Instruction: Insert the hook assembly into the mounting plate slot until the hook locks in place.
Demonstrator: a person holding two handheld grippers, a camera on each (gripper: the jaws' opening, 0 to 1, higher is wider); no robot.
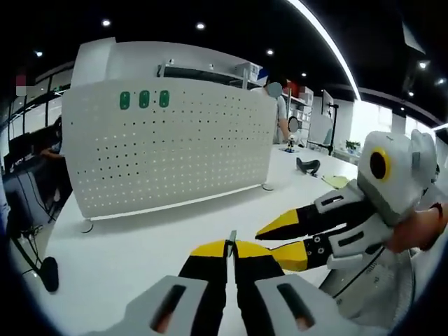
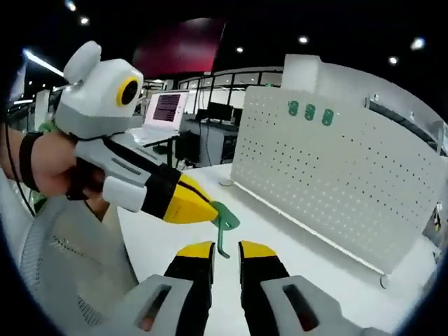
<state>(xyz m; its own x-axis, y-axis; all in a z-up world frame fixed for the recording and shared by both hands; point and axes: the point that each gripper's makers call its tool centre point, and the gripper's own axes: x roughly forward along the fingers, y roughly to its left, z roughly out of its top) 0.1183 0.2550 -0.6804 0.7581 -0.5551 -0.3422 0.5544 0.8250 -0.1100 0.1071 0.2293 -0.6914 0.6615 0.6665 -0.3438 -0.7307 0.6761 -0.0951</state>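
curved green hook (image 2: 224, 225) pinched in left tool (image 2: 207, 210); perforated white pegboard (image 2: 336, 175)

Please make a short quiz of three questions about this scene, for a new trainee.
1. True or false: the left gripper is shut on the small green plastic hook.
2. How many green pieces already sit in the top row of the white perforated metal board? A) one B) three C) five
3. Fill in: the jaws of the right gripper are ____ (open or shut).
Key: 1 true; 2 B; 3 open.
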